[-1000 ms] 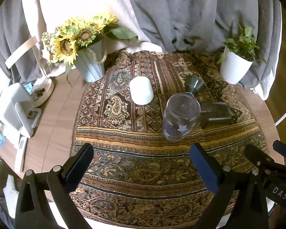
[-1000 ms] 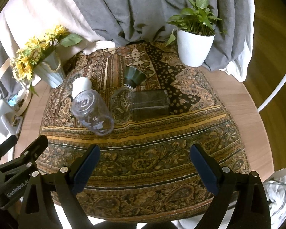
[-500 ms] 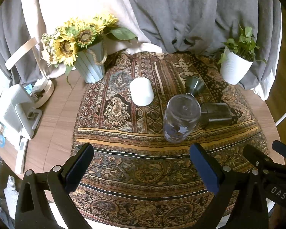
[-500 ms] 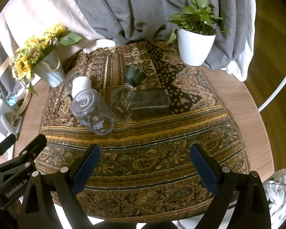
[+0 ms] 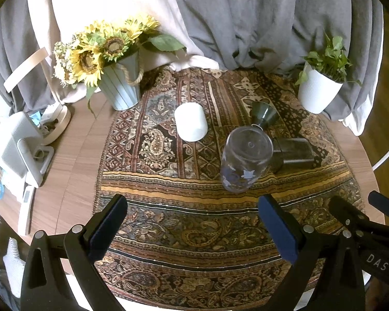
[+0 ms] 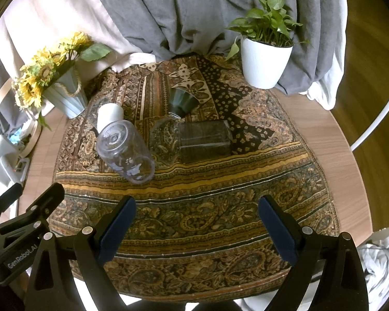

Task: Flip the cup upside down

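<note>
Both my grippers, left gripper (image 5: pixel 192 225) and right gripper (image 6: pixel 195 224), gape wide, empty, near the worktop's (image 6: pixel 321 119) front edge; clear cup (image 5: pixel 245 158) stands inverted mid-cloth (image 5: pixel 194 223).

Both wrist views overlook the patterned cloth (image 5: pixel 194 207) side by side.

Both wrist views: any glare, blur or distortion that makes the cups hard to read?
Left wrist view: sharp; fisheye bends the table edge; the clear cup shows pale reflections but reads clearly; the dark glass blends into the cloth. Right wrist view: sharp; bright overexposed patch at the bottom edge; the clear cup is distinct, the dark glass low in contrast.
</note>
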Demonstrator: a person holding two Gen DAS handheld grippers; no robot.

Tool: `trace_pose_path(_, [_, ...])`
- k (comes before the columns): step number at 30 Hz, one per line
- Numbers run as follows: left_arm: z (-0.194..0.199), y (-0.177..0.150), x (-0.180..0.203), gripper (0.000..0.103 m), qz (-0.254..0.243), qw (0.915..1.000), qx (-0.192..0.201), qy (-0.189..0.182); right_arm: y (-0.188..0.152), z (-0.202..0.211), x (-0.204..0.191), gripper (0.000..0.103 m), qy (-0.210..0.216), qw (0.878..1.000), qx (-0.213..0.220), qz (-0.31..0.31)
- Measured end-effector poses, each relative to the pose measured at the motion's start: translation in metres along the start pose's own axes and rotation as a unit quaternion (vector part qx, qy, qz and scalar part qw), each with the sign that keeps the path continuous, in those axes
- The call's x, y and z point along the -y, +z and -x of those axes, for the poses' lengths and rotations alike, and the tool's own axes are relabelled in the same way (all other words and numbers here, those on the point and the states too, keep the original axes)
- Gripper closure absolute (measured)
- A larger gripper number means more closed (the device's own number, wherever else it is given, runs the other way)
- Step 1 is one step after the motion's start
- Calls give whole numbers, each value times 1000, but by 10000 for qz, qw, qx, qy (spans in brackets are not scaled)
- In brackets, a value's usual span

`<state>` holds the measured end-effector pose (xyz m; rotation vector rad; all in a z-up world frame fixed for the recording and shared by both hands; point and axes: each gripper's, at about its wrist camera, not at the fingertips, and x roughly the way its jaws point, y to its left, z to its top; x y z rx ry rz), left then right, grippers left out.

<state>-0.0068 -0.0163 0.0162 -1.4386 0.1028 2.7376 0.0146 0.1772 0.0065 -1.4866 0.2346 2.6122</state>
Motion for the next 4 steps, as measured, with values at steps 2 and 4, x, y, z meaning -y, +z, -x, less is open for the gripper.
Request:
trace_pose_path(2, [0,0,0,0,-3,10000,2,3,0,0,1,8,2,10000,-8,-6])
trace_pose_path(4, [0,0,0,0,-9,10000,-5,1,-2,-1,0,8,0,10000,-16,-14])
